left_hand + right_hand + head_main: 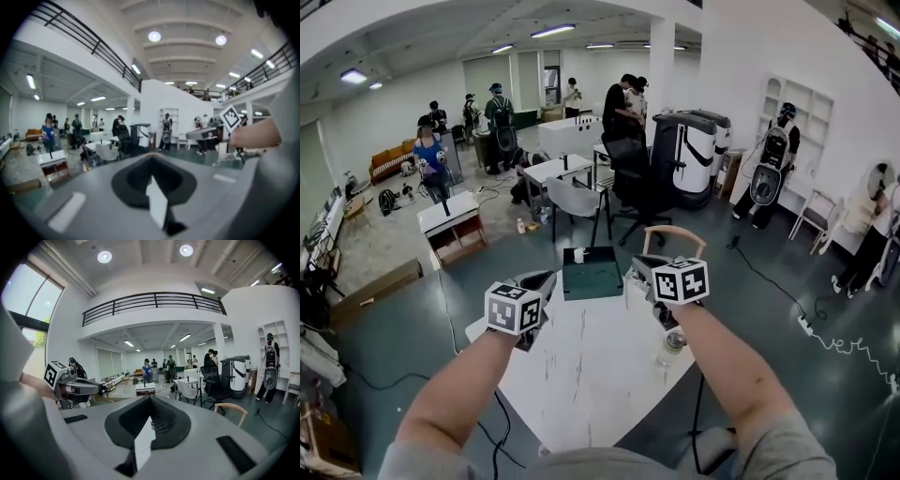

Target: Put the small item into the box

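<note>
White table (591, 375) bears a dark green box (592, 274) at its far edge, a small white item (578, 254) at the box's far rim. Left gripper (544, 278) and right gripper (638, 269) are closed, empty.

Bench (581, 375): white top, thin dark streaks and scuffs across surface, near edge below both hand-held grippers. Dark green box (592, 272) sits at far edge, ahead of and between left hand-held gripper (542, 279) and right hand-held gripper (639, 267). Small white item (577, 254) at box's far left part; in or on it, cannot tell. Clear bottle (672, 345) just below right hand-held gripper at bench's right edge; on bench or floor, undetermined.
</note>
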A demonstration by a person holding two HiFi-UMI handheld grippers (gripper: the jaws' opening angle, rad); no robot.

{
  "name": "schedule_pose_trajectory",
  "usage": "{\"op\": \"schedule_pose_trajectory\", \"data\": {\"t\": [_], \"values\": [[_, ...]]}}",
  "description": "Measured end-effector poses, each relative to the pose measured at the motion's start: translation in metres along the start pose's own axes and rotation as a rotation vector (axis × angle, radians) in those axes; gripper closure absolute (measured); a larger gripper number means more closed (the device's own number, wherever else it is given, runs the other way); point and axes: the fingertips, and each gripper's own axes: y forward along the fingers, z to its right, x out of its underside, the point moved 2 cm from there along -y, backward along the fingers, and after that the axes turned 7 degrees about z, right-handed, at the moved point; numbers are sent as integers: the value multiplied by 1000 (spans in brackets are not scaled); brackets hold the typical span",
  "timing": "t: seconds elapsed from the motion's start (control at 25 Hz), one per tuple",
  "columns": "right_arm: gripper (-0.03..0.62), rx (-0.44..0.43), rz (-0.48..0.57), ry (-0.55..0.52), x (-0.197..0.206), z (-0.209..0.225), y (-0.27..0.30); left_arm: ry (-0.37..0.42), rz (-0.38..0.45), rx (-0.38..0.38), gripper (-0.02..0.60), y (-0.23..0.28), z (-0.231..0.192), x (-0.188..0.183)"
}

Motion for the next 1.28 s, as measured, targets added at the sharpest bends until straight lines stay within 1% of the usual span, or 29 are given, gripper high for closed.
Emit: {"op": "schedule_pose_trajectory", "data": {"t": [0.16, 0.28, 0.48, 0.64, 0.96, 1.12, 1.28], "values": [[586, -23, 1, 1, 0, -13, -18, -6, 16, -28, 577, -25, 16, -4], [586, -37, -4, -20, 2, -21, -29, -12, 22, -32, 577, -41, 30, -4], [586, -71, -19, -58, 7, -45, -42, -8, 35, -14, 577, -65, 53, -5], [586, -84, -31, -85, 12, -69, -46, -2, 45, 13, 577, -84, 61, -2], [586, -86, -24, -119, 22, -132, -47, -11, 81, 89, 577, -125, 47, 2], [586, -64, -13, -111, 22, -160, -44, -12, 82, 121, 577, -147, 30, 3], [586, -27, -7, -107, 28, -184, -42, -5, 79, 166, 577, -166, 13, 12]]}}
